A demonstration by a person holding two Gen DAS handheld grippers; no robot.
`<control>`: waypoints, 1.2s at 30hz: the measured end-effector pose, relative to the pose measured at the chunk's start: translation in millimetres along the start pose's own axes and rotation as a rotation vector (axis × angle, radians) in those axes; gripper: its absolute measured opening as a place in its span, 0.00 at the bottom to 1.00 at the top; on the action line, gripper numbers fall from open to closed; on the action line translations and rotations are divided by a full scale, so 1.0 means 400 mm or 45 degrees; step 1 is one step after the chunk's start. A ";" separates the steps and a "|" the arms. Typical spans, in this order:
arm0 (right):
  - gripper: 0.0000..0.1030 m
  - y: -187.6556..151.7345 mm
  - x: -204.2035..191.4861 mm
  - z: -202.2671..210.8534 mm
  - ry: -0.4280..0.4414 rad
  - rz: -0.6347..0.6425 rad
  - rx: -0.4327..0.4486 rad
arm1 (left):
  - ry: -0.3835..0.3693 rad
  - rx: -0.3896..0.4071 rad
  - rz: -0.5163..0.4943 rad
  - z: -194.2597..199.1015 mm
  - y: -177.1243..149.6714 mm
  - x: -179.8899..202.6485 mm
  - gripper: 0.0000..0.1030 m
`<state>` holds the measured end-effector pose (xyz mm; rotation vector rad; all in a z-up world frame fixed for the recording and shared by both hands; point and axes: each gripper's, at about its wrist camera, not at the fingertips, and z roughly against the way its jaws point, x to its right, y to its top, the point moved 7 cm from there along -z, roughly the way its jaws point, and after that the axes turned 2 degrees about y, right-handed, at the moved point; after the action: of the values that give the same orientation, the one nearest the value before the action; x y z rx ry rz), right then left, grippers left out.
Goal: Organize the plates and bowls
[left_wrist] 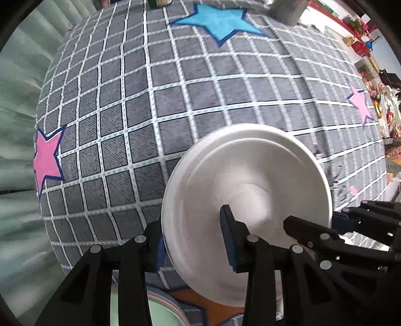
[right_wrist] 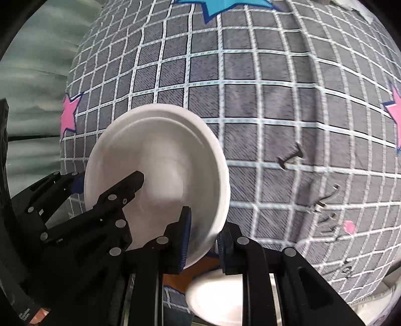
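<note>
Nearest in the left wrist view, the left gripper [left_wrist: 194, 238] has its jaws closed on the rim of a round white ceramic plate [left_wrist: 240, 190], one blue-padded finger behind the left edge and the other across the plate's face. The plate is held tilted in the lower centre of the frame, off the cloth. The right gripper [left_wrist: 325, 225] comes in from the lower right and pinches the opposite rim.

In the right wrist view the right gripper [right_wrist: 203, 240] shows the same hold: its jaws are narrowly parted with the plate's lower right rim clamped between the blue pads. The left gripper reaches in from the lower left across the plate's hollow.

Below the held plate lie a pale green round dish [left_wrist: 160, 311] at the bottom left of the left view and another white round plate [right_wrist: 215, 293] at the bottom centre of the right view, both partly hidden by the fingers.

Beyond spreads a grey cloth with a white grid [left_wrist: 175, 105], printed with a pink star [left_wrist: 47, 160] at left and a blue star [left_wrist: 220, 20] at the top. A pale green curtain [left_wrist: 17, 105] hangs at far left.
</note>
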<state>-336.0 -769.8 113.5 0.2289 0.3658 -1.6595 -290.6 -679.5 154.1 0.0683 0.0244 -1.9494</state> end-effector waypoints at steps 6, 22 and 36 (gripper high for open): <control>0.21 -0.073 -0.016 0.105 0.021 0.047 0.031 | 0.026 0.057 0.008 0.115 -0.050 0.120 0.39; 0.22 -0.303 0.122 0.141 -0.045 0.158 0.009 | 0.037 0.028 0.095 0.129 -0.280 0.332 0.40; 0.89 -0.331 0.255 0.184 -0.094 0.137 0.062 | 0.202 -0.037 0.277 0.125 -0.407 0.270 0.77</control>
<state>-475.2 -879.3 159.0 0.2190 0.2534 -1.5674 -483.5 -721.8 195.1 0.1984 0.1440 -1.7217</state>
